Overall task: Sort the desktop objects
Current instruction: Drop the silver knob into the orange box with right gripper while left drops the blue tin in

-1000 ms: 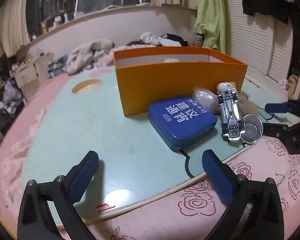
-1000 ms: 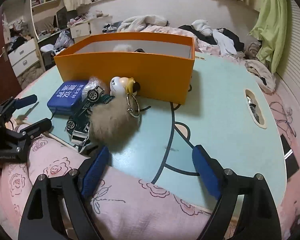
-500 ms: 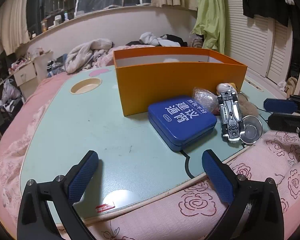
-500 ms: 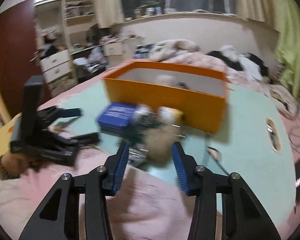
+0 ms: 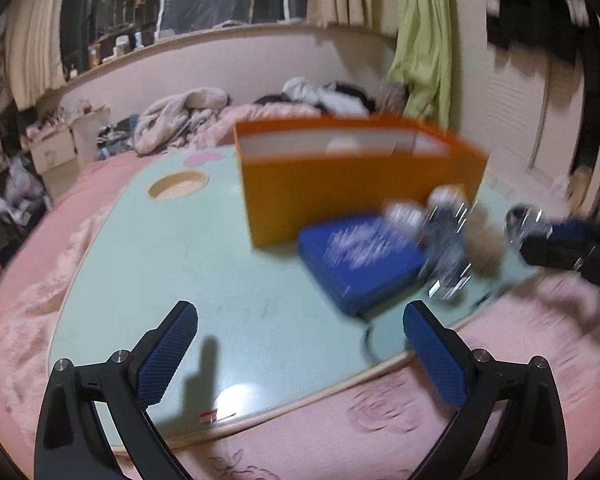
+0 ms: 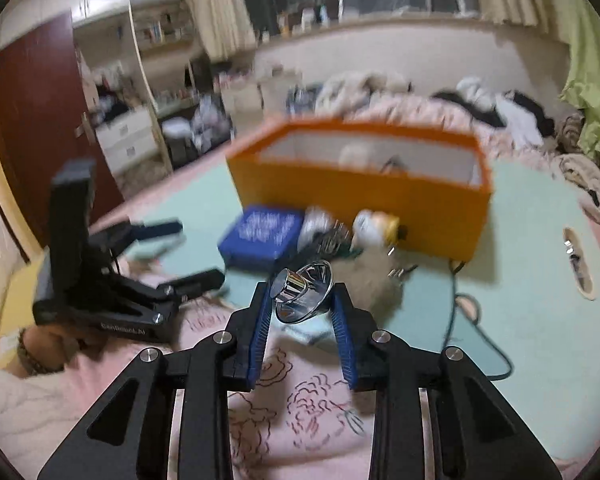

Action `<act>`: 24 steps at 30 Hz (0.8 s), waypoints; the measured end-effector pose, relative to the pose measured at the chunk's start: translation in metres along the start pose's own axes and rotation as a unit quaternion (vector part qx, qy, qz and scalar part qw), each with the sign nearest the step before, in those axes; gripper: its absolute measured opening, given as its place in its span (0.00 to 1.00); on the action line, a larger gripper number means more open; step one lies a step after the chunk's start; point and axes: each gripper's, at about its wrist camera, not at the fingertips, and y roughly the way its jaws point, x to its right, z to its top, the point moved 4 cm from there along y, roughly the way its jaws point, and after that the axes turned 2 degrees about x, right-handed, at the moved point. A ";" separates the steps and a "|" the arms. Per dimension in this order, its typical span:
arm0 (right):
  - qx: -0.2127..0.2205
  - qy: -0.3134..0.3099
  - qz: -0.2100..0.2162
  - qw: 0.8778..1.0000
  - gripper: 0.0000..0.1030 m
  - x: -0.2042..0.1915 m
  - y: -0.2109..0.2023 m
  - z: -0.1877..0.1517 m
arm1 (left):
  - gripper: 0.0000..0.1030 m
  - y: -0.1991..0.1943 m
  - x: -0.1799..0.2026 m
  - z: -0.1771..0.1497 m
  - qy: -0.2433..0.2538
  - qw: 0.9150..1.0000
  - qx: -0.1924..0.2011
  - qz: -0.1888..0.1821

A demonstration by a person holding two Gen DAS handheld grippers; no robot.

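My right gripper is shut on a shiny silver cone-shaped reflector and holds it above the table's near edge; it shows at the right of the left wrist view. The orange box stands behind, also in the left wrist view. In front of it lie a blue tin, a toy car, a furry keychain and a duck figure. My left gripper is open and empty over the near table edge, left of the tin.
The mint table top has a round hole at the far left and lies on a pink rose-print cover. Clothes and bedding pile up behind the box.
My right gripper has shut on the silver reflector and lifted it off the table. Both views have tilted up and blurred. My left gripper stays open.
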 end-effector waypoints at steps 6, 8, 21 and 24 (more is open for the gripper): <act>0.018 0.003 -0.008 1.000 0.31 -0.001 -0.004 -0.008 | 0.86 0.023 0.013 0.048 -0.044 0.998 -0.036 -0.027; 0.018 -0.001 -0.009 1.000 0.31 -0.001 -0.004 -0.010 | 0.76 0.042 0.021 0.050 -0.039 0.997 -0.067 -0.021; 0.012 0.019 -0.004 1.000 0.31 0.018 -0.042 0.009 | 0.64 0.044 0.029 0.018 0.005 0.995 -0.090 0.045; 0.015 0.018 -0.007 1.000 0.31 0.013 -0.047 0.015 | 0.64 0.030 0.024 0.020 -0.016 0.998 -0.066 0.007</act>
